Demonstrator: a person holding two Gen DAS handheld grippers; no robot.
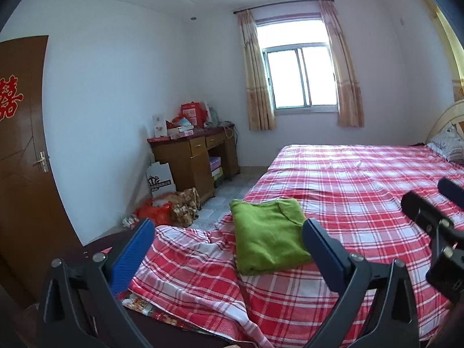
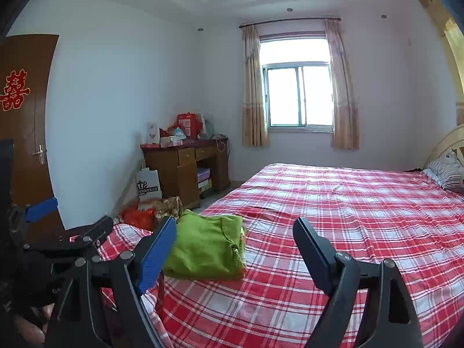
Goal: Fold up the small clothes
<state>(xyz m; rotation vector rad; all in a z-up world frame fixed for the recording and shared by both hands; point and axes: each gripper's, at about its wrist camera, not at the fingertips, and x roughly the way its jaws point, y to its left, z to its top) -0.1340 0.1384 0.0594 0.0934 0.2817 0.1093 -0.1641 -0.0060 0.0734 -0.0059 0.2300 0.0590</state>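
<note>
left gripper (image 1: 229, 243) spread, empty | right gripper (image 2: 235, 243) spread, empty | soft green knit garment (image 1: 268, 233) looks folded flat on red-and-white plaid bedsheet (image 1: 362, 179) | pretty much done

Right claw (image 2: 232, 249) gapes empty above folded green garment (image 2: 206, 246) on plaid bed (image 2: 348, 217)

White-walled bedroom: curtained window (image 1: 301, 81) (bright daylight), wooden desk (image 1: 194, 156).

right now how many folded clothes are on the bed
1. A folded green knit garment lies on the red plaid bedsheet near the bed's foot corner, on the desk side. Layers at its edge could be a second piece; I cannot tell.
</note>
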